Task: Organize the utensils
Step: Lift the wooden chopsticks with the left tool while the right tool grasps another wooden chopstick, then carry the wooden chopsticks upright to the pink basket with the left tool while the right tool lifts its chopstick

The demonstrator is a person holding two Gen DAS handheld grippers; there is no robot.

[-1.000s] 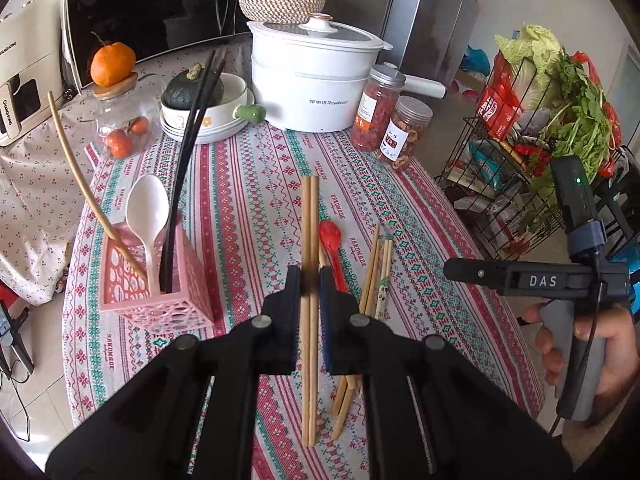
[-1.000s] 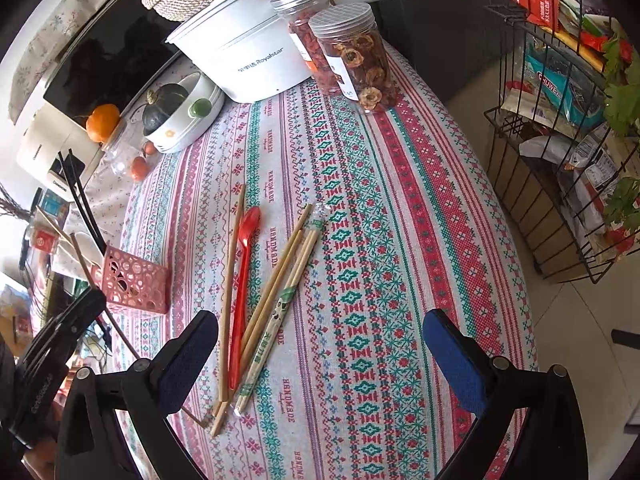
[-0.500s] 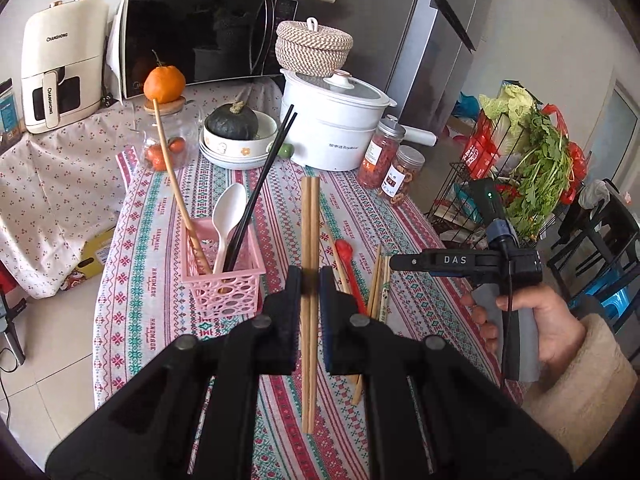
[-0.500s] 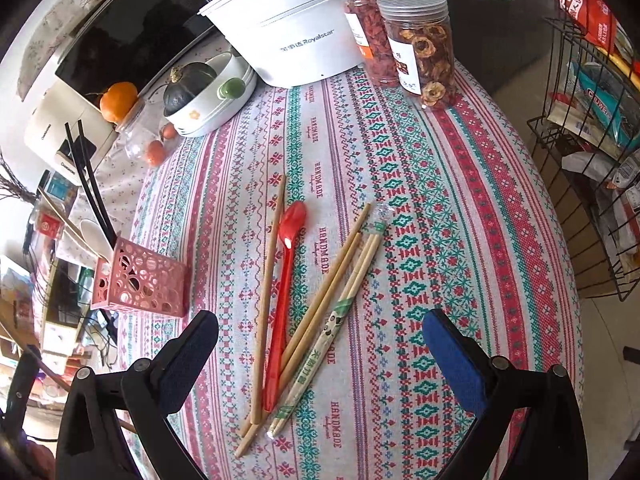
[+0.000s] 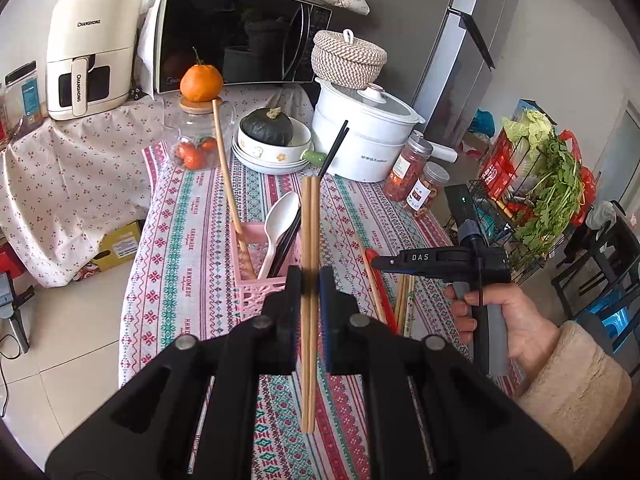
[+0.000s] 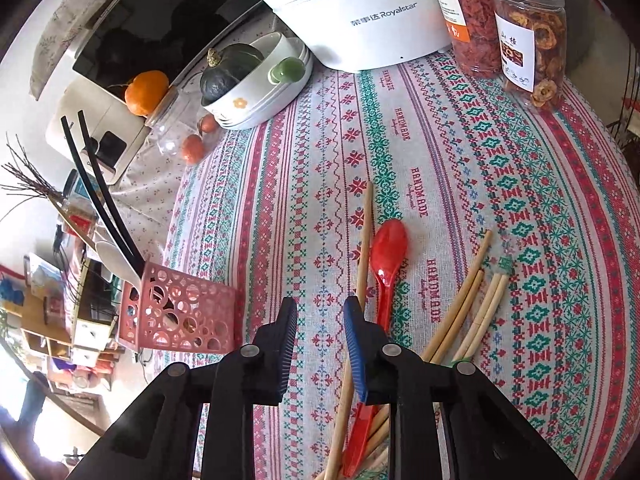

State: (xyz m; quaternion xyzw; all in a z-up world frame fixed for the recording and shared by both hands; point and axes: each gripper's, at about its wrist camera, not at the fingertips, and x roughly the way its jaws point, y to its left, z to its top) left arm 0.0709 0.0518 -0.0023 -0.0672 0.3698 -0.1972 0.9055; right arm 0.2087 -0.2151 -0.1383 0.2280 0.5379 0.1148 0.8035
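Note:
My left gripper (image 5: 309, 280) is shut on a pair of wooden chopsticks (image 5: 308, 224), held upright above the table just in front of the pink utensil basket (image 5: 260, 272). The basket holds a white spoon (image 5: 280, 216), black chopsticks (image 5: 332, 148) and a long wooden stick (image 5: 226, 172). My right gripper (image 6: 320, 320) hovers low over the table with its jaws narrowed but empty, left of the red spoon (image 6: 386, 256). A single wooden chopstick (image 6: 365, 240), a wooden pair (image 6: 460, 300) and a pale pair (image 6: 486, 312) lie beside the spoon. The pink basket (image 6: 176, 316) stands to the left.
A white cooker (image 5: 360, 132), stacked bowls with a squash (image 5: 272, 140), two snack jars (image 5: 416, 176) and a glass jar topped by an orange (image 5: 200, 128) line the table's far side. A wire vegetable rack (image 5: 532, 184) stands right of the table.
My left gripper lifted the wooden chopsticks off the table and pulled back, level with the basket. My right gripper moved down towards the red spoon and its jaws narrowed from wide open.

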